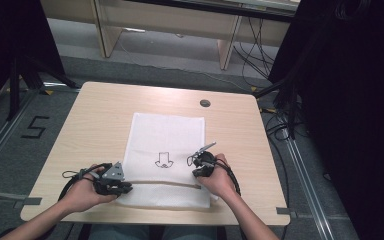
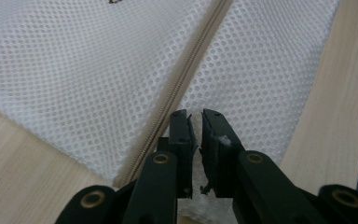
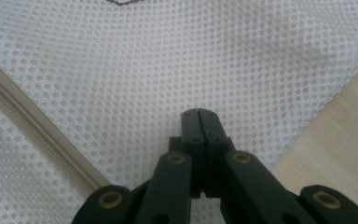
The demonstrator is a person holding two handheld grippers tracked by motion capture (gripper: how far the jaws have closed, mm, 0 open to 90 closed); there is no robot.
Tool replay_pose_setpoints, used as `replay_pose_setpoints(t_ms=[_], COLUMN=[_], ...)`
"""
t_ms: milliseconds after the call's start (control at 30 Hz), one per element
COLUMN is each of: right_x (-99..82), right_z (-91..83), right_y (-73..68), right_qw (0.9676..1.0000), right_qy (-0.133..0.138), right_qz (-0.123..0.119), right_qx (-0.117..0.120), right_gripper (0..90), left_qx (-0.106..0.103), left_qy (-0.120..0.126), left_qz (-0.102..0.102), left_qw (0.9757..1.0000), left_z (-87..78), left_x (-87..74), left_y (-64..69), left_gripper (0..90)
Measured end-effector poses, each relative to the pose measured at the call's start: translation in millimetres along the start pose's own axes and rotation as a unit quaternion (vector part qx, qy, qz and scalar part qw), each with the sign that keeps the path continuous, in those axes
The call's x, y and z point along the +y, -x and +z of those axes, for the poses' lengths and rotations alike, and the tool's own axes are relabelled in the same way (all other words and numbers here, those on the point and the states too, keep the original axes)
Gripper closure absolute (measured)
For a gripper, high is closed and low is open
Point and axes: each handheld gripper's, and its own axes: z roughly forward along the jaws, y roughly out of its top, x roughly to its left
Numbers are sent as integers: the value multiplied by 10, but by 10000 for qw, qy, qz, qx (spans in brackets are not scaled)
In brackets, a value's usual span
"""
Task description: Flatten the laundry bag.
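1. High view: a white mesh laundry bag with a small black printed mark lies flat on the light wooden bench, reaching from the middle to the near edge; a beige zip runs across it close to that near edge; the left gripper sits at the bag's near left corner, the right gripper over the bag's right side, each held in a hand coming from the near edge.
2. Left gripper view: the jaws stand a narrow gap apart with a fold of white mesh between them; the pads look not to press it; the zip runs just beside the jaws.
3. Right gripper view: the jaws are pressed together with nothing between them, tips over the mesh; the zip passes to one side.
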Motion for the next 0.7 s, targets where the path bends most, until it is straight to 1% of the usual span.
replay_pose_setpoints(t_ms=[33,67,100,133,167,200,233,300,333,400,467,500,533,600,633,667,700], right_x=[15,15,22,28,33,38,38,38,38,39,36,36,35,34,31,26,20], right_z=[14,14,14,23,25,30,30,35,35,35,29,29,34,32,32,28,17], right_y=[2,2,-8,-6,-5,2,2,-3,-3,6,-7,-7,4,3,-5,-19,-31], right_qw=[10000,10000,10000,10000,10000,9999,9999,9999,9999,9999,9999,9999,9999,9999,9999,9999,9999], right_qy=[57,57,3,55,57,98,98,121,121,140,101,101,143,129,118,89,34], right_qz=[-45,-45,48,32,29,-18,-18,37,37,21,130,130,49,28,41,79,131], right_qx=[-7,-7,17,12,16,11,11,18,18,14,25,25,32,37,61,59,77], right_gripper=[900,900,900,900,900,900,900,900,900,900,900,900,900,900,900,900,900], left_qx=[-27,-38,-79,-32,-49,-85,-85,-97,-116,-120,-143,-156,-209,-234,-252,-264,-281], left_qy=[-120,-162,-226,-190,-205,-269,-269,-274,-285,-290,-289,-304,-315,-320,-307,-238,-284], left_qz=[137,137,151,160,157,119,119,178,125,128,102,195,93,62,20,-79,-38], left_qw=[9998,9998,9996,9997,9997,9995,9995,9994,9994,9994,9994,9992,9992,9992,9992,9993,9992], left_z=[-2,1,5,12,20,29,29,35,39,39,37,30,32,26,25,31,21], left_x=[-3,-7,-5,-10,-13,-17,-17,-17,-19,-19,-21,-17,-24,-31,-36,-42,-44], left_y=[-10,1,2,15,17,25,25,26,34,41,50,45,57,63,66,80,79], left_gripper=[821,821,822,823,823,823,825,828,828,832,832,832,831,830,830,829,829])
